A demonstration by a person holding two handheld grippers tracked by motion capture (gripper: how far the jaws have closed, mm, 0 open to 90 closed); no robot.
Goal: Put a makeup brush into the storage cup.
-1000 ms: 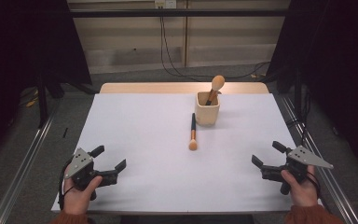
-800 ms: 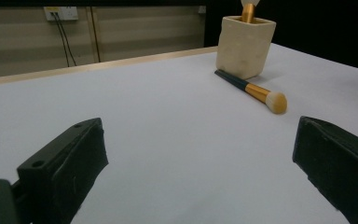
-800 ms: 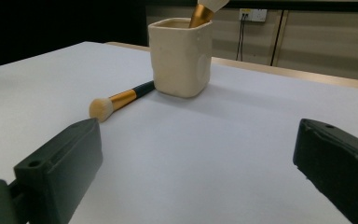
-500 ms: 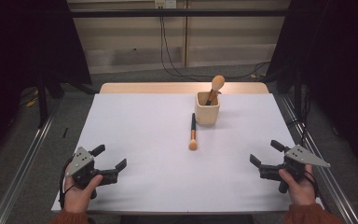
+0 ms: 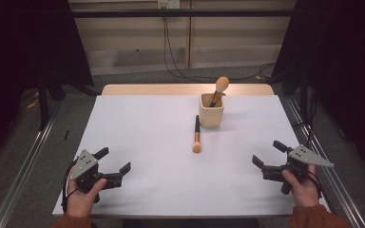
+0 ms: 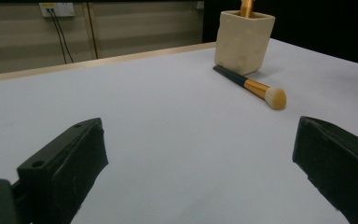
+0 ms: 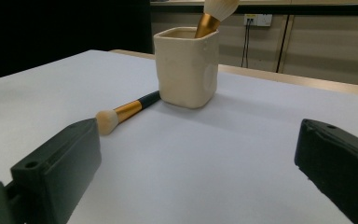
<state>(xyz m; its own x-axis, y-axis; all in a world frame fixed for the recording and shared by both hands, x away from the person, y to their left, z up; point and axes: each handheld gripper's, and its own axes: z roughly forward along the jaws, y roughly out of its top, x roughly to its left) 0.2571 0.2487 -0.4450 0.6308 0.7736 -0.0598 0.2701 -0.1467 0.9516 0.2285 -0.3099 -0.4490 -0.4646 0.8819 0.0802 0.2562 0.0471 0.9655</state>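
A person is holding the left gripper (image 5: 113,161) over the near left corner of the white table (image 5: 147,133), its jaws standing wide apart with nothing between them. The right gripper (image 5: 268,154) is sitting over the near right edge in the person's other hand, its jaws likewise spread wide and gripping nothing — both are pointing inward toward the middle of the table.

A makeup brush (image 5: 196,135) is lying flat near the table's centre, well apart from both grippers, its black handle pointing toward the far edge and its pale bristle head toward the person, with a gold ferrule between the two. The handle's far end is lying just beside the left side of a cream square holder (image 5: 211,113); whether it is touching the holder cannot be told. A second brush (image 5: 220,87) is standing tilted in the holder, bristle head up — its gold ferrule is showing above the rim in the right gripper view (image 7: 209,21).

In the left gripper view the lying brush (image 6: 251,87) is sitting ahead and to the right, between the two black jaws.
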